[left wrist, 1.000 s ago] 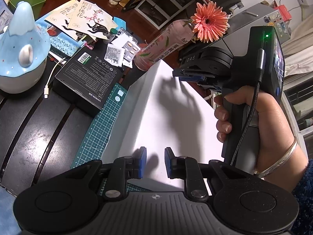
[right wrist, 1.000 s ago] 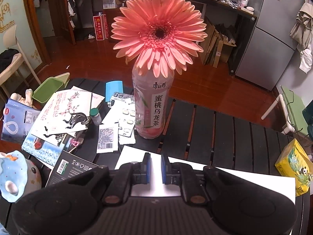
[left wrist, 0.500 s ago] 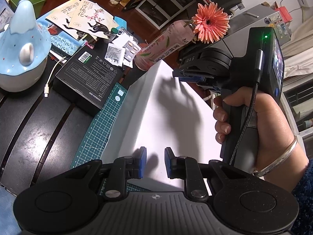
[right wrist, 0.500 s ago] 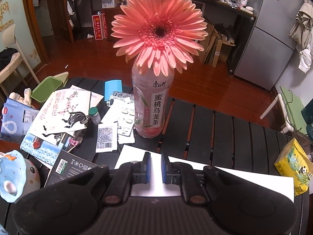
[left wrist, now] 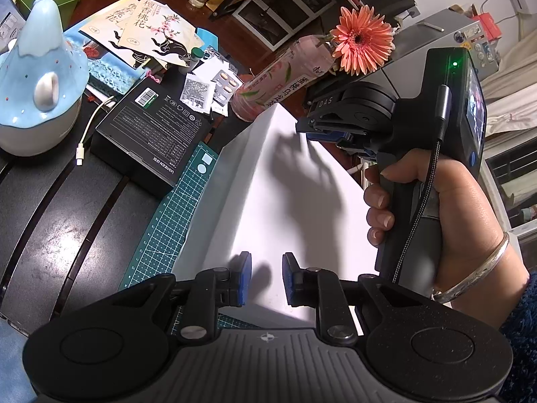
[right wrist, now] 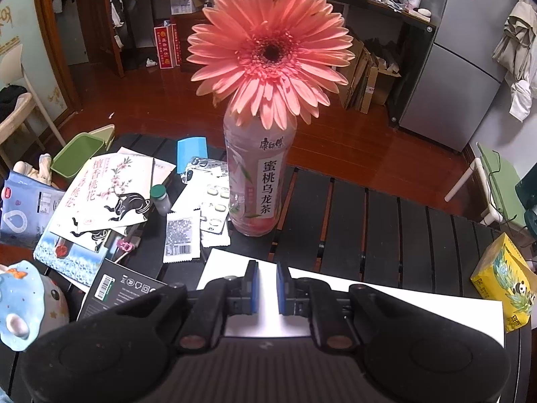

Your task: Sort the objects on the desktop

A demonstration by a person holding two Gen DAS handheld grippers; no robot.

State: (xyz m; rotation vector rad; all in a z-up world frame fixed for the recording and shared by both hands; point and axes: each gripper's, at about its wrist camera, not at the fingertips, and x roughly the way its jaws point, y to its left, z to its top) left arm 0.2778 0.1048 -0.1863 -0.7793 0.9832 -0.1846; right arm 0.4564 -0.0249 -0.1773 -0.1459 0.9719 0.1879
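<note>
Both the left gripper point(left wrist: 265, 280) and right gripper point(right wrist: 267, 288) are hovering over the white paper point(left wrist: 295, 201), jaws narrow and empty; the paper's near edge is hiding behind them.

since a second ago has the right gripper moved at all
No. In the right wrist view the right gripper sits over the same spot on the white sheet, with the peach tea bottle just as far beyond its fingertips as before.

L tongs point(left wrist: 265, 277) empty, nearly shut, over white sheet point(left wrist: 285, 174); R tongs point(left wrist: 330, 132) hand-held near flower bottle point(left wrist: 278, 80).
</note>
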